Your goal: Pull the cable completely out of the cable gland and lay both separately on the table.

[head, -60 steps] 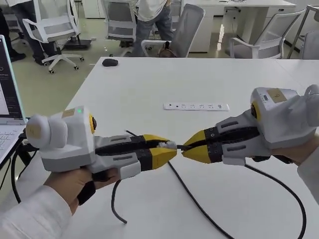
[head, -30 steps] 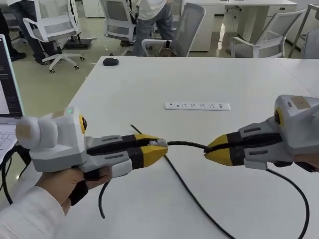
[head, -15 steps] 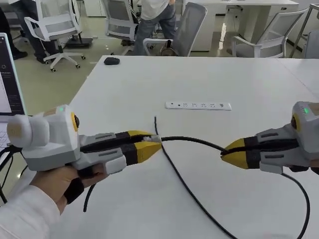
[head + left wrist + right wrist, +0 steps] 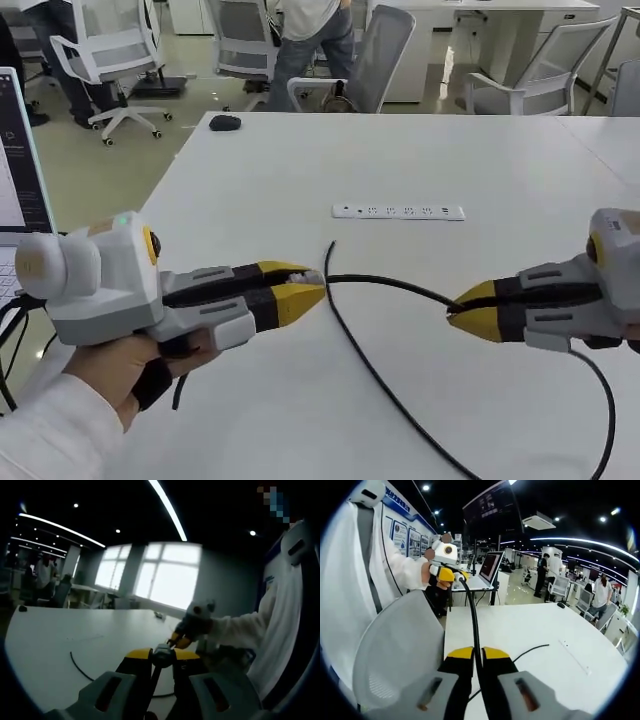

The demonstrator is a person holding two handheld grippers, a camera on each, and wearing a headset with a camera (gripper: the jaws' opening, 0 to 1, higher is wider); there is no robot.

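White table (image 4: 260, 190) in an open office, with swivel chairs (image 4: 100, 60) and a standing person (image 4: 305, 40) behind it. At the far left edge is an open laptop (image 4: 12, 180). A black mouse (image 4: 222, 123) sits near the table's far left corner.

The left gripper (image 4: 322, 287), in a hand (image 4: 120, 370) with a white sleeve, points right. Its jaws are pressed onto the white cable gland (image 4: 308, 278), which is held at the yellow tips. In the left gripper view the gland is pinched between the 2 jaws, and a dark strand runs back from it between them. A short black tail (image 4: 178, 397) peeks out below the left hand.

The black cable (image 4: 390, 284) leaves the gland's right side and bows across to the right gripper (image 4: 452, 307), so it is not out of the gland. A loose black length (image 4: 370, 370) lies on the table. It starts at a free end just beyond the gland, passes under the bowed span and runs off the near edge. Cannot tell how it joins.

A white power strip (image 4: 398, 212) lies flat beyond the span, well apart from both grippers.

The right gripper points left with its jaws clamped on the cable. The right gripper view shows the cable pinched between the 2 yellow tips and rising to the left gripper. Behind the right gripper, more cable loops down toward the near edge.
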